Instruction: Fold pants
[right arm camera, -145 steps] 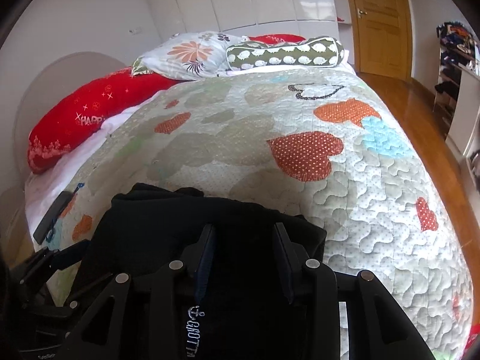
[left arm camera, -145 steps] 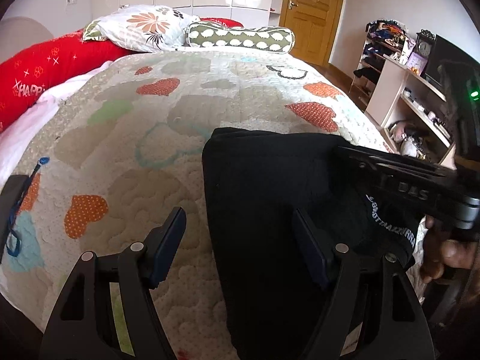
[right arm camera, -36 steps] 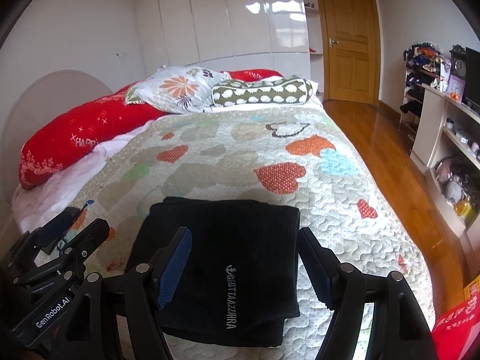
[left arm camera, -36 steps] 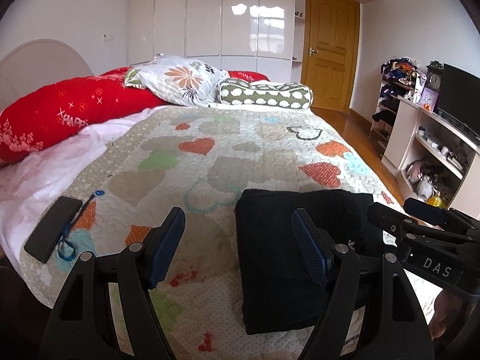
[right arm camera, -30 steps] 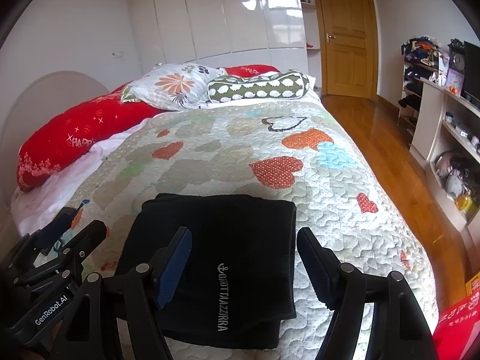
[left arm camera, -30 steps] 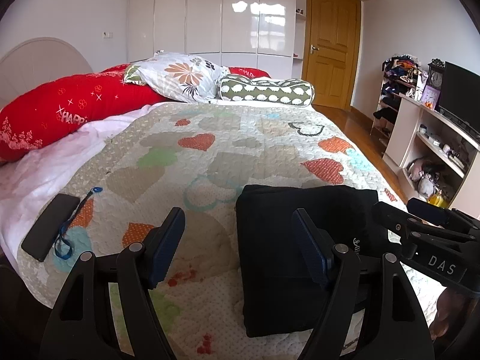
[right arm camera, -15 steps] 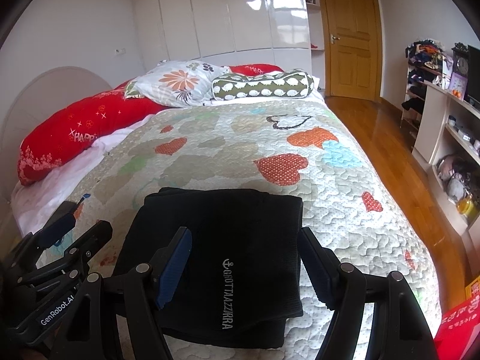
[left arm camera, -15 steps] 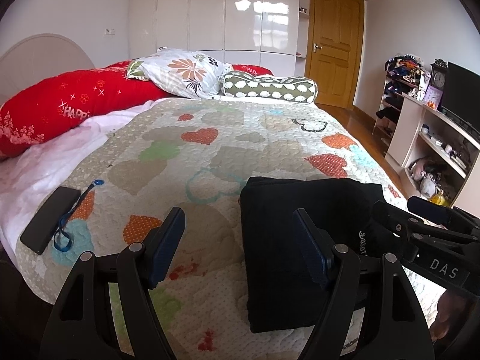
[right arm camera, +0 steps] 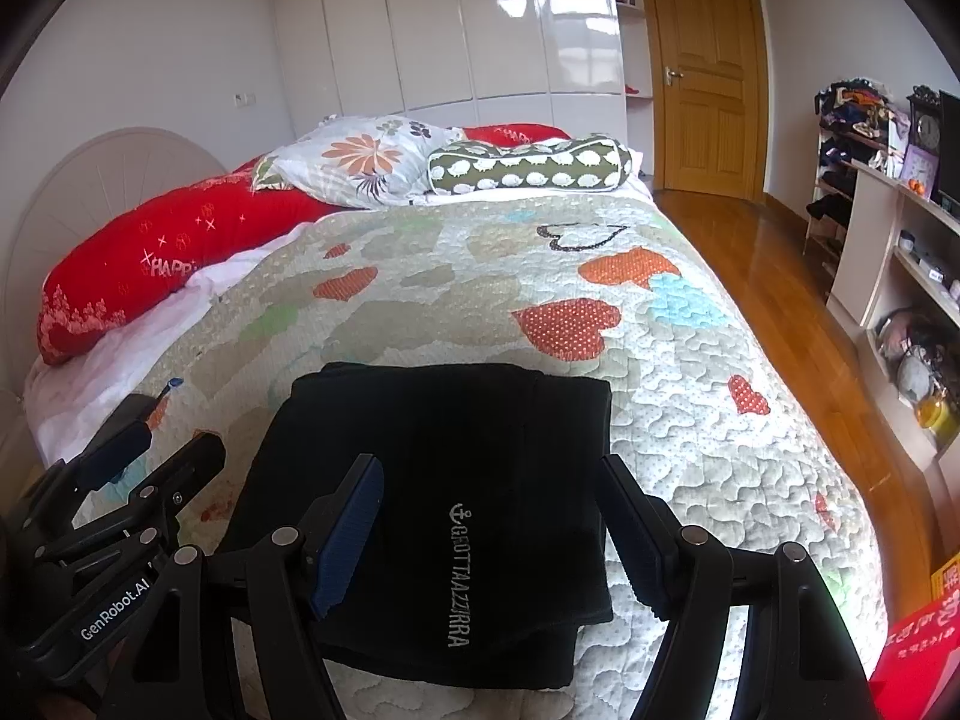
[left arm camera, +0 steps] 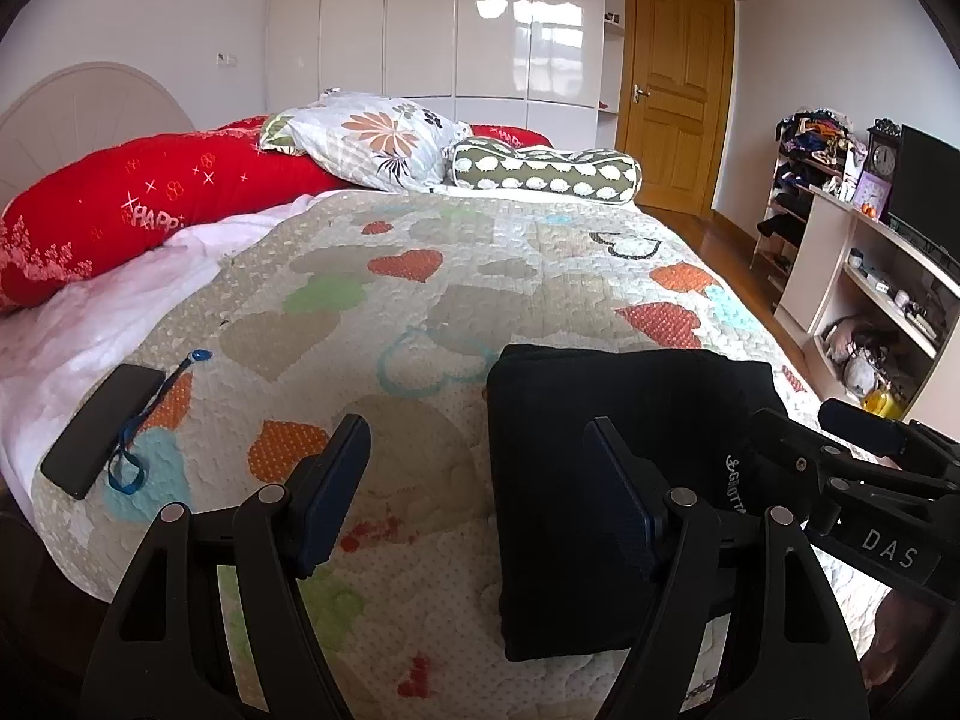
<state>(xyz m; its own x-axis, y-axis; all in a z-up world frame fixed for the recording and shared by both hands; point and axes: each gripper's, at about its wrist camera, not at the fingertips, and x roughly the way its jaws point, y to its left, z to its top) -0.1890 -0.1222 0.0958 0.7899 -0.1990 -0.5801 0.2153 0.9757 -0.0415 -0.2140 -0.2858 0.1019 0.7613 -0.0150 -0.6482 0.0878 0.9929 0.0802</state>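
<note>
The black pants lie folded into a flat rectangle on the heart-patterned quilt near the foot of the bed, with grey lettering on top; they also show in the left wrist view. My left gripper is open and empty, raised above the quilt just left of the pants. My right gripper is open and empty, raised above the near edge of the pants. Neither gripper touches the cloth. Each gripper shows at the edge of the other's view.
A black phone with a blue strap lies at the quilt's left edge. Red bolster, floral pillow and green patterned bolster sit at the head. Shelves and wooden floor are on the right, a door behind.
Since 4.8 s ago both grippers have opened wide and pulled back and up from the pants, which now lie folded. In the last second only slight camera drift.
</note>
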